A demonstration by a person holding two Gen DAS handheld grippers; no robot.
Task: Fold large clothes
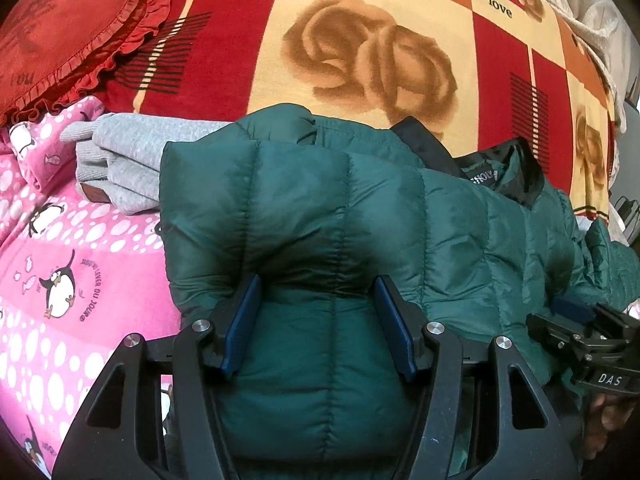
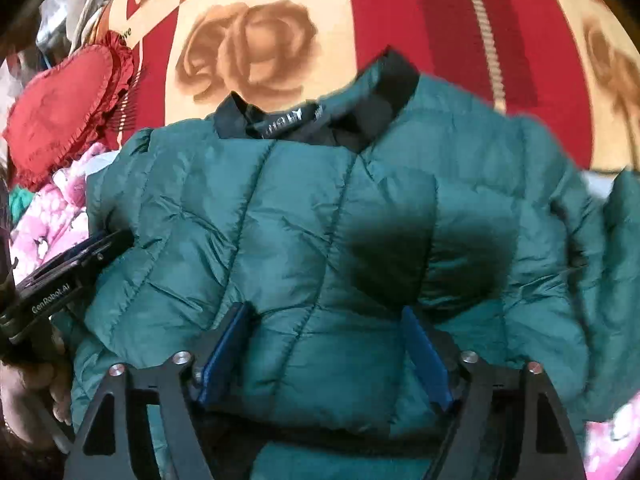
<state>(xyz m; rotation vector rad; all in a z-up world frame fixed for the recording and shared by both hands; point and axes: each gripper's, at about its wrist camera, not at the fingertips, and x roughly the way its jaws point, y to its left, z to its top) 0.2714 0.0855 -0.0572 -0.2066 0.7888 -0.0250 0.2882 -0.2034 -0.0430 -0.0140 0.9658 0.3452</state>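
Observation:
A dark green quilted puffer jacket (image 1: 320,208) with a black collar (image 1: 500,172) lies on the bed, collar at the far side. My left gripper (image 1: 318,292) has its blue pads around a thick fold of the jacket's near hem. My right gripper (image 2: 326,316) grips another fold of the same jacket (image 2: 320,220), below its black collar (image 2: 384,92). The right gripper also shows at the right edge of the left wrist view (image 1: 576,320), and the left gripper at the left edge of the right wrist view (image 2: 80,256).
A red, cream and orange rose-print blanket (image 1: 376,60) covers the bed beyond the jacket. A folded grey garment (image 1: 120,160) lies on pink penguin-print fabric (image 1: 72,272) to the left. A red frilled heart cushion (image 1: 68,32) sits at the far left.

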